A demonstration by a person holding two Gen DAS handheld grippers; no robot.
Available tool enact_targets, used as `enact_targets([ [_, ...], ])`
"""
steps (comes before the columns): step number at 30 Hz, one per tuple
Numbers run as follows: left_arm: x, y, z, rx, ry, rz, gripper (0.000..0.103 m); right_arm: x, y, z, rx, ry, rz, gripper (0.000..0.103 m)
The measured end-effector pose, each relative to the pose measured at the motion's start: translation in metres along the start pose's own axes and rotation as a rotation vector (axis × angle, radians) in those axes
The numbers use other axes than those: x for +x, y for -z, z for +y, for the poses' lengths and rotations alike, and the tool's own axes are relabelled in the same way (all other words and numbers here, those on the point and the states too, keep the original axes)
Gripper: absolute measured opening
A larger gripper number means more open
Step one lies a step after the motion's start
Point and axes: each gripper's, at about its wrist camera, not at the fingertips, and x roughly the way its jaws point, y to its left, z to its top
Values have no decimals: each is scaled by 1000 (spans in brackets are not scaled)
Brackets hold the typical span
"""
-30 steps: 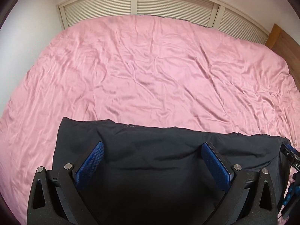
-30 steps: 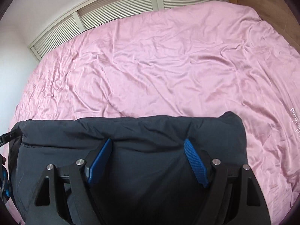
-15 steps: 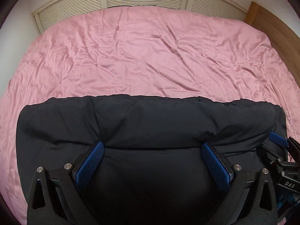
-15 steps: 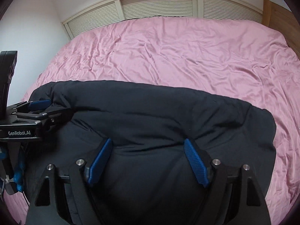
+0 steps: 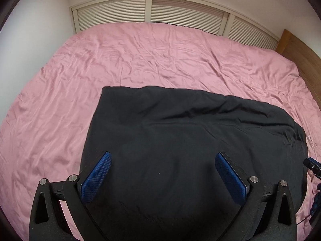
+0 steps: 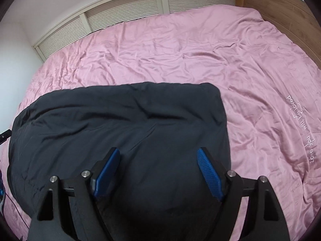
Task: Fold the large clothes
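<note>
**Fig.: Dark garment folded on pink bed, both claws free**

Left wrist view: garment (image 5: 190, 140), dark, lies flat on the pink sheet (image 5: 140, 60) in the centre and lower right of frame; far edge rounded and doubled over, i.e. a fold line. Left gripper (image 5: 163, 177) at bottom centre, jaws wide apart, blue pads (image 5: 96, 180) clear of the cloth, nothing held. A bit of the other tool shows at the right edge.

Right wrist view: same garment (image 6: 120, 132) fills centre and lower left; sheet (image 6: 200, 50) w/ pale script at right. Right gripper (image 6: 158, 173) at bottom centre, jaws wide, pads (image 6: 209, 173) above the fabric w/o pinching it; empty.

Background: louvred panels (image 5: 150, 10) along the top, wood headboard (image 6: 280, 6) upper right.

Progress (judged): at least one fold looks done; piece forms a compact, roughly rectangular block, edges fairly even, a few creases near the far edge. No sleeves or loose ends visible. Whether another fold is wanted can't be told; the near part is hidden by the tools. Left to do, prob.: a halving fold or smoothing, if any.
</note>
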Motion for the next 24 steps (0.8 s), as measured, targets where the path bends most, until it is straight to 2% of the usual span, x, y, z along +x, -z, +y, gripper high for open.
enact_targets([
  [5, 15, 36, -7, 35, -17, 51, 102, -11, 47, 26, -20, -107, 36, 79],
  [9, 21, 40, 11, -14, -33, 63, 102, 2, 57, 22, -54, -61, 67, 79],
  [11, 13, 40, 21, -46, -48, 57, 100, 8, 54, 11, -58, 40, 82, 79],
  [13, 0, 43, 28, -65, -43, 39, 100, 3, 51, -2, -9, 91, 94, 79],
  [15, -9, 50, 29, -62, -17, 29, 100, -14, 53, 0, -8, 84, 66, 79],
  [19, -6, 70, 24, -22, -1, 61, 100, -35, 76, 33, -111, 16, 65, 79],
  [22, -4, 75, 33, -60, 14, 91, 100, -34, 92, 47, -143, -31, 88, 79],
  [24, -8, 77, 41, -70, 20, 100, 100, -28, 98, 41, -120, -17, 109, 79],
])
